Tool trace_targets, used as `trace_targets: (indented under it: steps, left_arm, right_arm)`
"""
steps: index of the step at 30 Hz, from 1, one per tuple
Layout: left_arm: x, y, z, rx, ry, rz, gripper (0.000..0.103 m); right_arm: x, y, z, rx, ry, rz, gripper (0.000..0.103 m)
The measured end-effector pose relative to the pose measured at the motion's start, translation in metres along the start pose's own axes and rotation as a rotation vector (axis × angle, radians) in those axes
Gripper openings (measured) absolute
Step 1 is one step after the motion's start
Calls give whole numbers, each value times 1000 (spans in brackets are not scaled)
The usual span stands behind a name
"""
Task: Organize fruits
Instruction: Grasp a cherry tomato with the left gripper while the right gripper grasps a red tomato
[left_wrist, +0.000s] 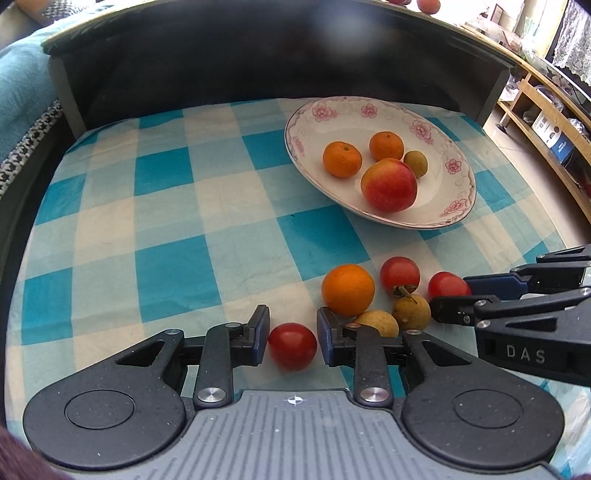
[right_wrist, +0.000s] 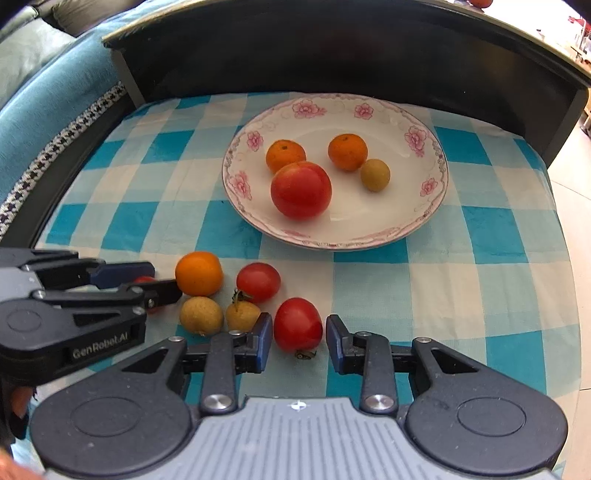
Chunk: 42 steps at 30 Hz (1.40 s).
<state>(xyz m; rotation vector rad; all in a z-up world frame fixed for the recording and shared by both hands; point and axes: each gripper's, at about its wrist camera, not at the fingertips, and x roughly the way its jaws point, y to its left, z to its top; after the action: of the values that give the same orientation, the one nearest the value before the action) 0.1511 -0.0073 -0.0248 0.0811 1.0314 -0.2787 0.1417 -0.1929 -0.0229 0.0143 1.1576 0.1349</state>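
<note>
Two small red tomatoes sit low on the checked bench: left gripper clenches one, right gripper brackets another, grip uncertain; the flowered plate lies far beyond

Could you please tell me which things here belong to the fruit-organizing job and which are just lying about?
Job:
- plate
- plated tangerines, peach, plated longan
- loose tangerine, tomatoes, loose longans

Lying about:
- checked cloth
- blue sofa
- wooden shelving
</note>
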Motion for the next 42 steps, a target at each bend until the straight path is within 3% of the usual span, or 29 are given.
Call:
trace_targets:
  steps: [20, 29, 36, 42]
  left_arm:
    - [-21, -10, -21, 34, 10, 19, 32]
    - [-16, -15, -30, 46, 14, 30, 37]
    - [-19, -7, -27, 0, 13, 18, 38]
    - [-22, -6, -26, -11, 15, 6, 49]
  right_arm:
    - [-18, 7, -25, -38, 9, -17, 32]
    - [-23, 6, -42, -44, 13, -28, 32]
    - [-19, 0, -39, -21, 21, -8, 32]
    - [-21, -5, -37, 5, 22, 18, 36]
